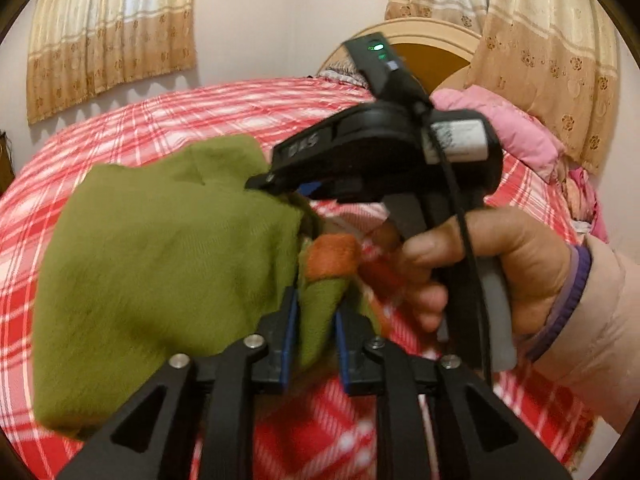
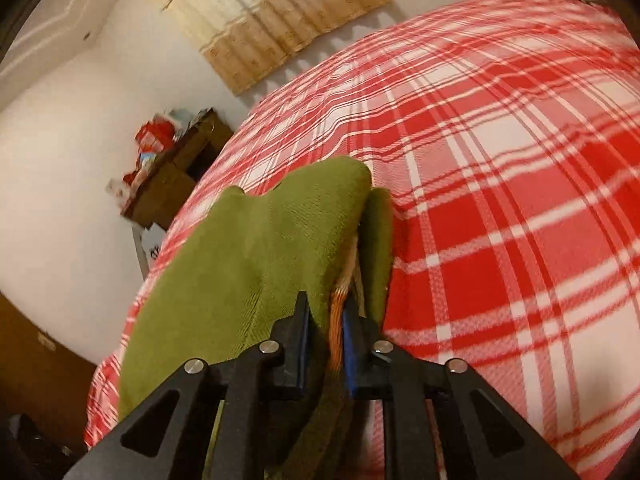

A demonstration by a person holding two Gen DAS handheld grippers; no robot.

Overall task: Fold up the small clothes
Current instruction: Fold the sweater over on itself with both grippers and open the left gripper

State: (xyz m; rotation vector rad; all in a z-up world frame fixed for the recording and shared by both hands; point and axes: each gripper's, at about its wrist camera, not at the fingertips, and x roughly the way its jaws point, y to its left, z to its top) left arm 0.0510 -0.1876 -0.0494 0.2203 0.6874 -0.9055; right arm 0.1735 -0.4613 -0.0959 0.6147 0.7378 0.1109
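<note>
Green fleece garment (image 1: 160, 248) hangs bunched above the red plaid bedspread (image 2: 500, 208), my left gripper (image 1: 316, 320) and right gripper (image 2: 326, 320) each pinching it, folding barely begun

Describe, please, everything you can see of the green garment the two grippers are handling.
The green garment is a small olive piece of soft, fleecy knit with an orange trim band. It hangs bunched and doubled over the red plaid bedspread, not laid flat. The left gripper has a fold of it between its blue pads, near the orange band. The right gripper pinches another edge, with orange fabric showing between the pads.
</note>
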